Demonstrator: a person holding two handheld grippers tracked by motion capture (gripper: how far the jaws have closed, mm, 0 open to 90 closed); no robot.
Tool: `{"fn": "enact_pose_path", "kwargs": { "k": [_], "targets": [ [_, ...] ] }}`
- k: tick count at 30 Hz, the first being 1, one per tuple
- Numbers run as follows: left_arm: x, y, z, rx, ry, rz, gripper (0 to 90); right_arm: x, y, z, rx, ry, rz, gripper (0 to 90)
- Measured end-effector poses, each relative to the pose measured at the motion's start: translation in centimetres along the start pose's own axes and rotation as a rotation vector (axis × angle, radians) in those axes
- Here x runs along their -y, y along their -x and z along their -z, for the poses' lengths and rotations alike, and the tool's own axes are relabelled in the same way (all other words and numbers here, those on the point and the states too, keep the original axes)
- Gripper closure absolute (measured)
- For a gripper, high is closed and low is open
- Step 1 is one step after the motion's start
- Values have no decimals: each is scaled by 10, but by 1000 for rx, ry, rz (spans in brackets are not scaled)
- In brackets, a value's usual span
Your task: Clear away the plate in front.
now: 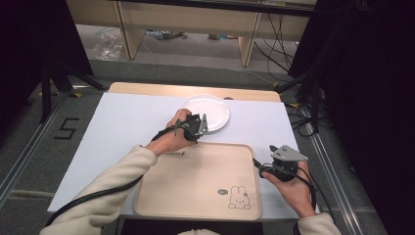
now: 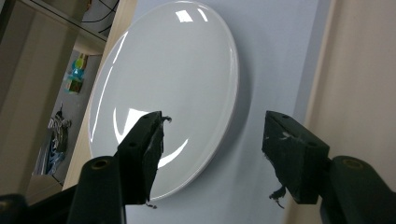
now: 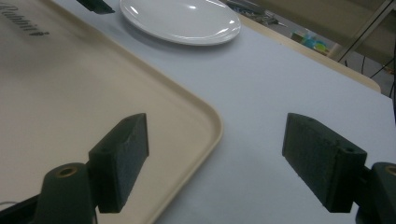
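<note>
The left gripper (image 2: 212,154) stands with its jaws wide and nothing between the pads, hanging over the near rim of the white plate (image 1: 208,111). One jaw sits over the plate's face and the other over the bare white table cover (image 1: 122,127) beside it. Whether a pad already brushes the rim is hard to tell from the gripper view.

The plate lies flat near the far edge of the table, just beyond the far edge of the wooden tray (image 1: 195,181). To take it well, I judge the rim should go deep between the pads before closing, since glazed ware slips.

The right gripper (image 3: 215,161) is also spread wide and empty, waiting off the tray's right edge near its far right corner. The tray is bare, so there is ample room to set the plate down; only its raised lip needs clearing.
</note>
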State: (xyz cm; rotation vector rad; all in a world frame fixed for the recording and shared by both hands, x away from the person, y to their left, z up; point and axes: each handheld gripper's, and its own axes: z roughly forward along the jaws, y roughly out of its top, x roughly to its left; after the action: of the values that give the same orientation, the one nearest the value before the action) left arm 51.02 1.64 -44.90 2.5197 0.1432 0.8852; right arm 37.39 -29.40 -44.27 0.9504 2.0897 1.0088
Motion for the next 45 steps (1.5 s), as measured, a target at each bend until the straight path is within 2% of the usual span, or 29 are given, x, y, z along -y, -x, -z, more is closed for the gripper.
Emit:
{"fn": "enact_pose_path", "kwargs": {
  "k": [28, 45],
  "targets": [
    [-2, -1, -18, 23, -30, -9, 387, 0, 0, -1, -1, -2, -4, 235],
    [-5, -3, -26, 20, -42, -19, 388, 0, 0, -1, -3, 0, -5, 235]
  ]
}}
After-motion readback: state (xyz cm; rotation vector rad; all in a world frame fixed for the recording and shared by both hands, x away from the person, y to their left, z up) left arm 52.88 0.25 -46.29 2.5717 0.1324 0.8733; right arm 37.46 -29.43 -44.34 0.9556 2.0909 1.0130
